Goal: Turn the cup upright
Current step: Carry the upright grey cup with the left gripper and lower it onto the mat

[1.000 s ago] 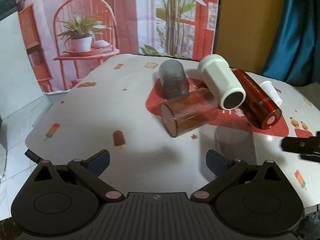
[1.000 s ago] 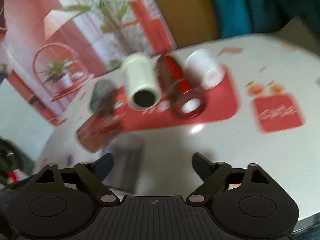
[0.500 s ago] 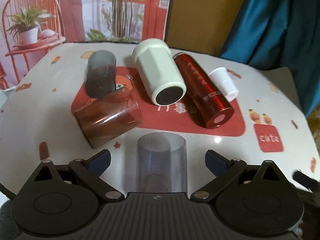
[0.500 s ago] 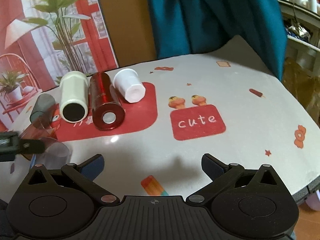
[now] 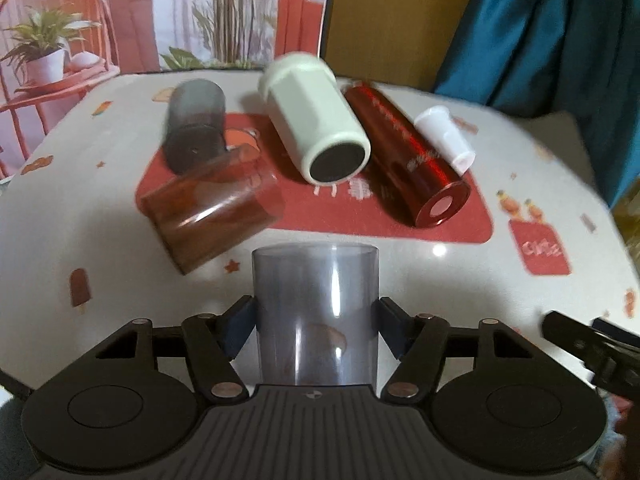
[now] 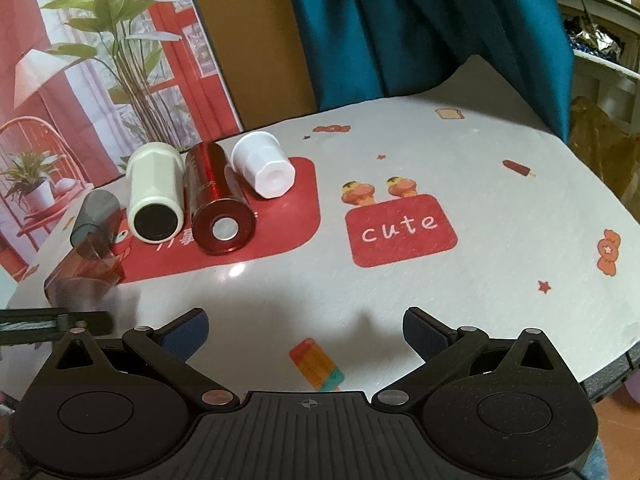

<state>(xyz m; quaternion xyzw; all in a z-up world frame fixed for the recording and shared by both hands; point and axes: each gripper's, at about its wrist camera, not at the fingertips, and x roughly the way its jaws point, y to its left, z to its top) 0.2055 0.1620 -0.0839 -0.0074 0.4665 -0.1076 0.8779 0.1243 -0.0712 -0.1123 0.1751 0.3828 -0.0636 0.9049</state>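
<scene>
Cup (image 5: 315, 312), clear grey, pinched between both pads (image 5: 236, 330) of left gripper (image 5: 315, 326), mouth away from camera, presumably held for righting. Right gripper (image 6: 306, 330) spread wide, holding nothing, over bare table (image 6: 500, 280). Ahead of left gripper, lying flat on red mat (image 5: 384, 224): one amber tumbler (image 5: 212, 210), one smoky tumbler (image 5: 196, 126), one cream cup (image 5: 316, 124), one red bottle (image 5: 404, 156), one white cup (image 5: 446, 138). Six vessels counted.
</scene>
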